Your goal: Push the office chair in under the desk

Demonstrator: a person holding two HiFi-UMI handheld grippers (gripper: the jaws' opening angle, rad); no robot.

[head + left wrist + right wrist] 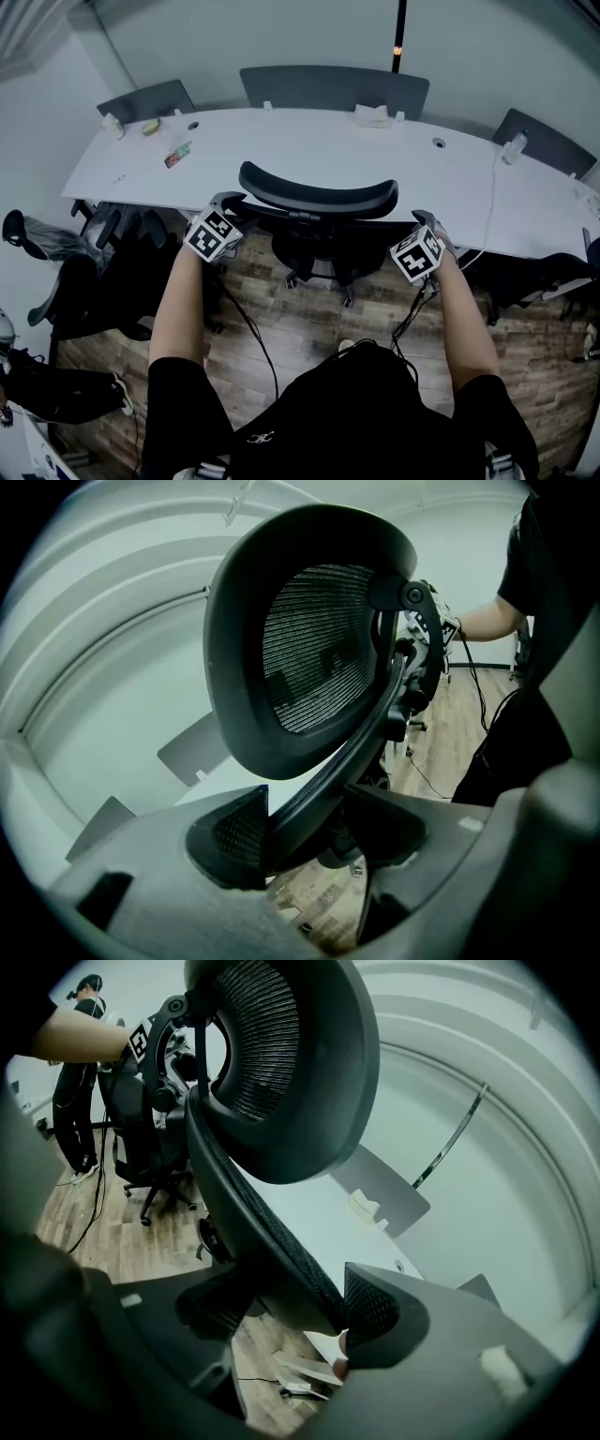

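One left gripper (228,201) is clamping its two jaws on the left rim of the backrest of one black office chair (319,199). The chair is standing at the near edge of one white desk (309,150), its headrest overlapping the desktop. Three grey panels (333,87) are lining the far edge. One right gripper (424,218) is gripping the backrest's right rim.

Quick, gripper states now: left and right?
Left gripper: jaws closed on the chair back edge.
Right gripper: jaws closed on the chair back's other edge.
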